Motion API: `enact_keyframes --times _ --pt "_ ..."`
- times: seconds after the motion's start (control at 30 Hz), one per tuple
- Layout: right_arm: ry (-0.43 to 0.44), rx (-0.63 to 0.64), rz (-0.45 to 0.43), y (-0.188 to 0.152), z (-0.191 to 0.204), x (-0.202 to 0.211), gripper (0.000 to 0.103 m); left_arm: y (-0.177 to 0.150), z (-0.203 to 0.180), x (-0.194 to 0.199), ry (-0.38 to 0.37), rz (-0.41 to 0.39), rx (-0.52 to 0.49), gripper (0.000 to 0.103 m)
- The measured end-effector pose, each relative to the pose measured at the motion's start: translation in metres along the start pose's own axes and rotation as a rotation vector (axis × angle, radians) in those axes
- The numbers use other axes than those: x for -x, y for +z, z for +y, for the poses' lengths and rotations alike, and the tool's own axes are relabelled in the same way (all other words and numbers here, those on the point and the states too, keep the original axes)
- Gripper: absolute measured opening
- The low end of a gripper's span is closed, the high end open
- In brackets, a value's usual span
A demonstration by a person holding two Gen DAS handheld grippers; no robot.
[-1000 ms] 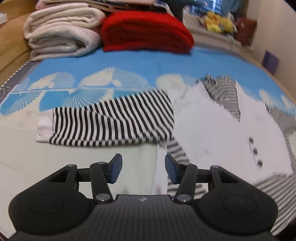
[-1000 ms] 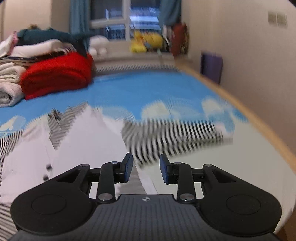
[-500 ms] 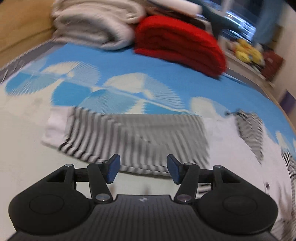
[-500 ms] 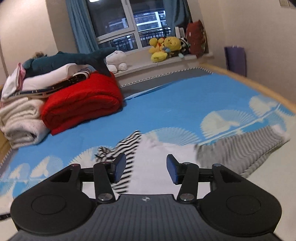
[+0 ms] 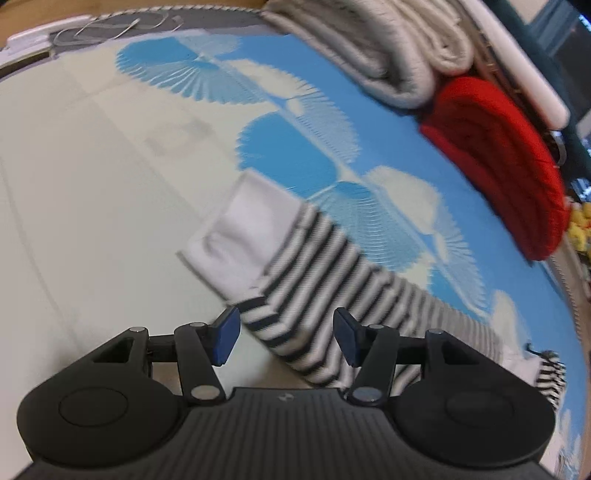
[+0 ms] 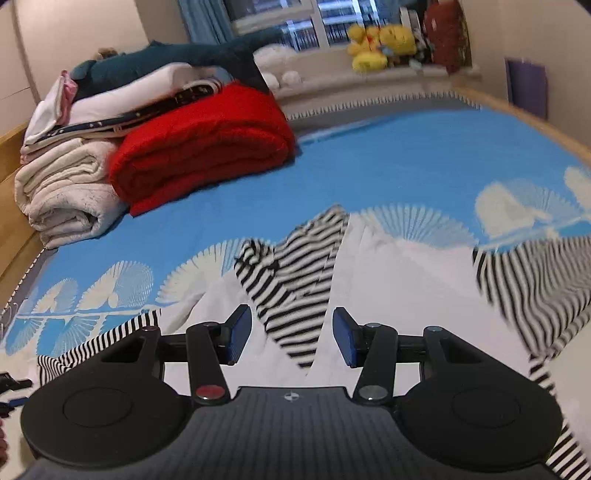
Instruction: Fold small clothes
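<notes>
Lying flat: striped garment (image 6: 295,291), bed (image 6: 406,162)

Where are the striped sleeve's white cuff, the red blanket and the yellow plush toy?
white cuff (image 5: 242,221), left wrist view, middle of cuff.
red blanket (image 6: 207,147), right wrist view, folded top.
yellow plush toy (image 6: 380,46), right wrist view, body.

A red folded blanket (image 6: 199,144) is lying on the bed's blue fan-patterned cover (image 6: 406,158), touching a cream rolled quilt (image 6: 66,192). Yellow plush toys (image 6: 380,44) are sitting on the windowsill beside blue curtains (image 6: 199,18).
</notes>
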State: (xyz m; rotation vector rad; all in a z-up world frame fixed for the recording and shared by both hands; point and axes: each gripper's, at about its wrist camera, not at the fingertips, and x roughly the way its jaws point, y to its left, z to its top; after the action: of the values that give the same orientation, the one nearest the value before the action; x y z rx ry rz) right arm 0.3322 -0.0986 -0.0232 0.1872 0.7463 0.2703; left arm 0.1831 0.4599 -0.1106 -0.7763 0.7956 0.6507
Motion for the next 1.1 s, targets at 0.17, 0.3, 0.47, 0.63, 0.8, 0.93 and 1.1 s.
enact_keyframes --times 0.17,0.3,0.47,0.63,0.8,0.93,1.1 --pt "-0.02 0.028 0.02 -0.006 0.004 -0.009 0.051 -0.001 0.006 -0.02 0.04 0.017 0.02 0.061" --pt "-0.028 0.039 0.036 -0.011 0.006 -0.012 0.051 -0.002 -0.001 -0.022 0.051 0.001 -0.007 0.059" --pt "-0.039 0.049 0.05 -0.015 0.005 -0.014 0.051 -0.005 -0.008 -0.024 0.087 -0.008 -0.034 0.047" --pt "-0.037 0.059 0.06 -0.018 0.006 -0.016 0.051 -0.005 -0.011 -0.026 0.134 -0.014 -0.068 0.019" --pt "-0.025 0.064 0.073 -0.018 0.007 -0.017 0.051 -0.008 -0.045 -0.008 0.174 -0.11 -0.223 0.008" --pt "0.007 0.078 0.083 -0.019 0.012 -0.018 0.051 -0.008 -0.099 0.042 0.06 -0.225 -0.266 0.007" --pt "0.037 0.1 0.077 -0.021 0.02 -0.017 0.007 -0.031 -0.184 0.104 -0.08 -0.284 -0.411 0.007"
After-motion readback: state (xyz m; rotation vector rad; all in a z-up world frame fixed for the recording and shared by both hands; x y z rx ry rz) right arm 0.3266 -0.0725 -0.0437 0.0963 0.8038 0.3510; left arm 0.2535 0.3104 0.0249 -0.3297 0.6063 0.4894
